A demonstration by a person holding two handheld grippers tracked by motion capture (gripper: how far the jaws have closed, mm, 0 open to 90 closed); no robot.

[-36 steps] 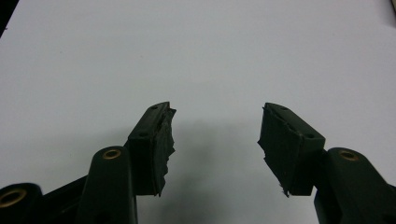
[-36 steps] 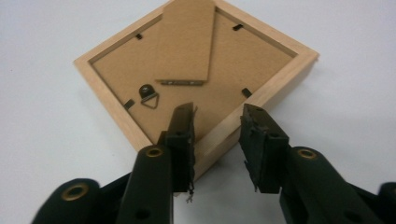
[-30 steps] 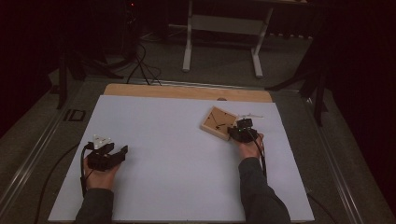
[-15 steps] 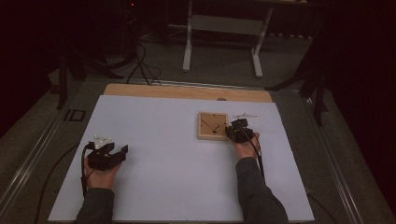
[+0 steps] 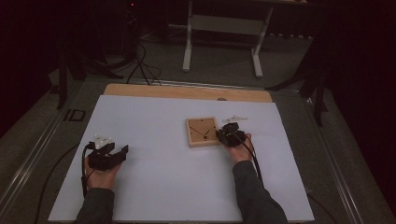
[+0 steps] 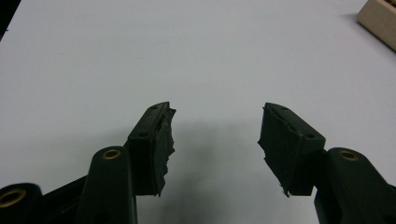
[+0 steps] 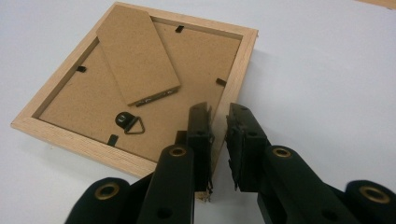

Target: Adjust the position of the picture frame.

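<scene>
- The white table sheet (image 5: pixel 154 186) carries one wooden picture frame (image 5: pixel 202 131), lying face down right of its middle, backing board (image 7: pixel 140 88) and fold-out stand (image 7: pixel 136 55) up.
- The right gripper (image 7: pixel 218 122) has just been closing its jaws; they now clamp the frame's near rail.
- Judged step: repositioning the frame; next, a steady slide or lift.
- The left gripper (image 6: pixel 215 135), well left of the frame, holds its jaws apart, empty.
- No containers are present.

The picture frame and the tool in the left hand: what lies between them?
Nothing: the high view shows bare white sheet between the left tool and the picture frame.
</scene>
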